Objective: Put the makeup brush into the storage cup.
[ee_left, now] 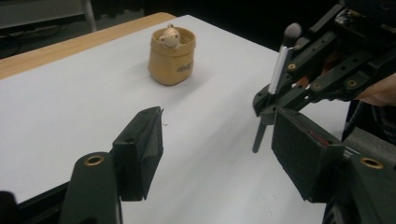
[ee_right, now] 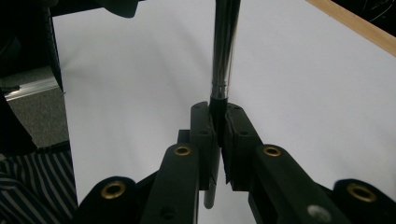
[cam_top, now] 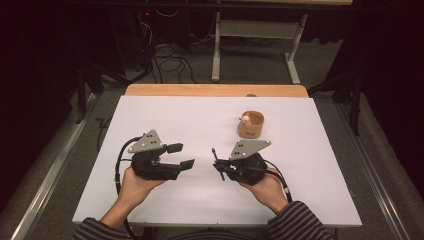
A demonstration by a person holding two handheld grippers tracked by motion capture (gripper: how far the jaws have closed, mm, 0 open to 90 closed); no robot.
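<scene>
A white table top [cam_top: 165,200] with a wooden edge at the far side is seen in a dark room, with cables and the legs of a frame on the floor behind it. At the left, the left gripper [cam_top: 184,156] is held by the left hand [cam_top: 134,184] low over the white surface. Its jaws are spread wide and nothing is between them; in the left gripper view only the bare table is seen in the gap. Just beyond its tips, across a small gap, the right gripper [cam_top: 218,164] is found, held by the right hand [cam_top: 267,189], and the two grippers are pointed toward each other. The jaws of the right gripper are pressed tight on a makeup brush [ee_right: 223,60], gripped at its dark handle, with the silver part and the bristles above the jaws and the handle end below them. Farther away from both grippers, beyond the right gripper, a small tan pouch [cam_top: 250,125] is standing upright on the table, with a small pale figure [ee_left: 169,36] inside it.
</scene>
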